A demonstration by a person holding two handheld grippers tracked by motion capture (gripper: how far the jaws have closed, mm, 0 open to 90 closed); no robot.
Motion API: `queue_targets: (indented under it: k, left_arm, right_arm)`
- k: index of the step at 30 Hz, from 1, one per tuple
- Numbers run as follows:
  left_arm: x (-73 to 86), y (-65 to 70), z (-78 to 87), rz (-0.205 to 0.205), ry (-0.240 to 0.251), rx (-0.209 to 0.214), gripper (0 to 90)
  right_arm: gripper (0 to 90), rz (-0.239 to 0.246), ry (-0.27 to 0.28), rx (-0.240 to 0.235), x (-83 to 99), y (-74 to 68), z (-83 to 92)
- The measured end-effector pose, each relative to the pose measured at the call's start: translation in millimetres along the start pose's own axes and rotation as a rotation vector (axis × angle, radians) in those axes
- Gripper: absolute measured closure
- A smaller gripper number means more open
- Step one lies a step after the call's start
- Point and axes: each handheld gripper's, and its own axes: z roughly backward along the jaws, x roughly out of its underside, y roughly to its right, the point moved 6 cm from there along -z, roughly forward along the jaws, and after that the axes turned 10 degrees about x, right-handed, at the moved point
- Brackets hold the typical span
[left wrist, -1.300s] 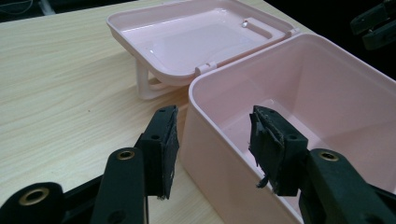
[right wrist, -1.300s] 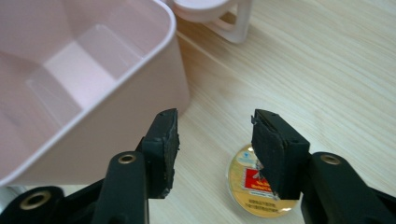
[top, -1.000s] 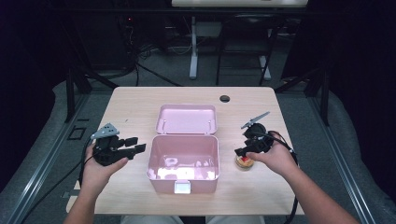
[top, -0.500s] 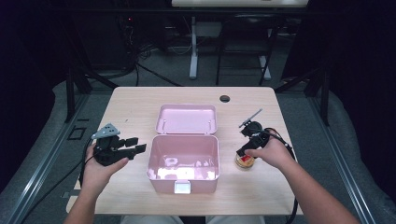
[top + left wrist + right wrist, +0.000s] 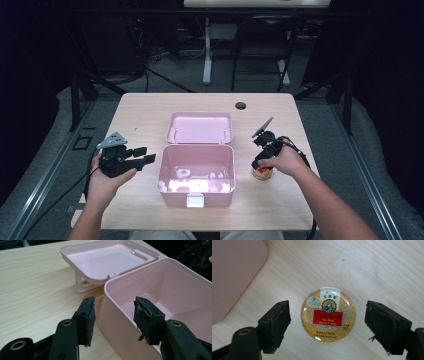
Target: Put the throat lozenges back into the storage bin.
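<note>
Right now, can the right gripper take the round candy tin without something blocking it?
Probably yes. The right gripper is above the candy tin, its jaws just opened, wider than the tin, with only bare table around it.

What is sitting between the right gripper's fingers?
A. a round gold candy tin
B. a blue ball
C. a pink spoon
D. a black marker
A: in the right gripper view, the round gold candy tin with a red label lies flat on the wooden table between the open fingers, untouched.
</note>
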Motion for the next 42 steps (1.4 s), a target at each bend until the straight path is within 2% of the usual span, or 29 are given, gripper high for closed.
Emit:
queue_targets:
  k: [13, 23, 28, 37, 42]
  left_arm:
    - [0.5, -1.8, -0.6, 0.003, 0.002, 0.002, 51.1]
    - [0.7, -3.0, 0.2, 0.008, 0.005, 0.001, 51.1]
    - [0.9, -3.4, -0.4, 0.008, 0.004, 0.001, 51.0]
    - [0.8, -4.3, 0.5, 0.013, 0.008, 0.0, 51.0]
    - [0.5, -5.0, 1.1, 0.013, 0.012, -0.003, 51.0]
  right_arm:
    - [17.8, 0.027, -0.073, 0.033, -0.6, 0.5, -17.2]
    - [17.8, 0.008, -0.077, 0.016, 1.5, -1.2, -28.0]
    - [16.8, 0.027, -0.089, 0.018, 3.2, -2.6, -30.9]
    - [15.6, 0.016, -0.088, 0.016, 4.0, -4.8, -39.0]
    - [15.3, 0.018, -0.107, 0.017, 5.6, -5.4, -43.3]
